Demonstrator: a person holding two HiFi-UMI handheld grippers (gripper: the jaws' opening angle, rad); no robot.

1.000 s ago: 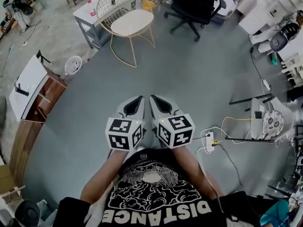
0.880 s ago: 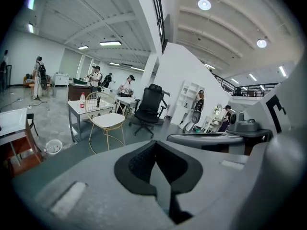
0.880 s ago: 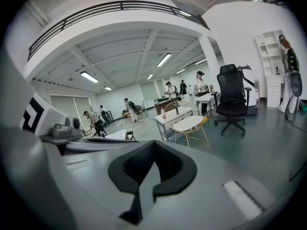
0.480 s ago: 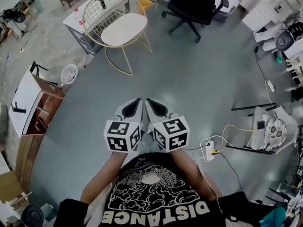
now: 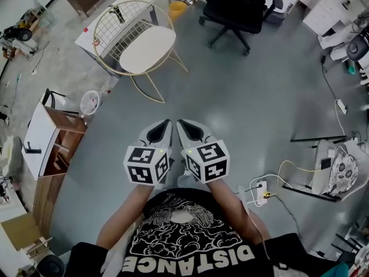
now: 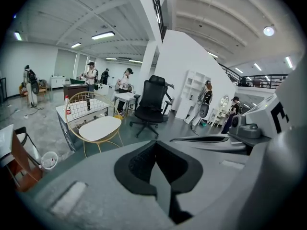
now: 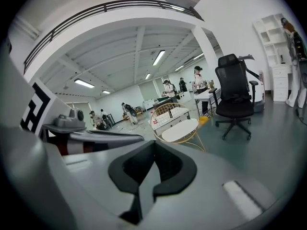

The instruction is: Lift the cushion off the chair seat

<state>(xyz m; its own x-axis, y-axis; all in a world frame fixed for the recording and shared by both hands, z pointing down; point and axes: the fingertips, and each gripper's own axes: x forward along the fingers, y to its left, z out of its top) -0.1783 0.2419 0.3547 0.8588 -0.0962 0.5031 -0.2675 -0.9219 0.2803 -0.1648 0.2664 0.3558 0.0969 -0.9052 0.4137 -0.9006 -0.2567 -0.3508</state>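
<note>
Jaws on both tools were pressed together with nothing between them; I read that in the left gripper view and in the right gripper view alike. From the head view I had the left gripper [image 5: 164, 126] and the right gripper [image 5: 184, 126] side by side, nearly touching, held out in front of the person's black printed shirt [image 5: 187, 241] over the grey floor [image 5: 248, 97] and angled a little downward.

The cushion [image 5: 147, 49], a pale oval pad, lay flat on the seat of the gold wire chair [image 5: 118, 22], well apart from both grippers, ahead of them and a little to the left. I saw a white table [image 5: 87, 38] just behind that chair and a black office chair [image 5: 236, 4] to its right. At the left I noted a white wastebasket [image 5: 90, 103] beside a wooden cabinet [image 5: 57, 149]. A power strip [image 5: 259, 190] with cables lay on the floor to the right of the grippers. Several people stood far back in the hall in both gripper views, too small for me to say more.
</note>
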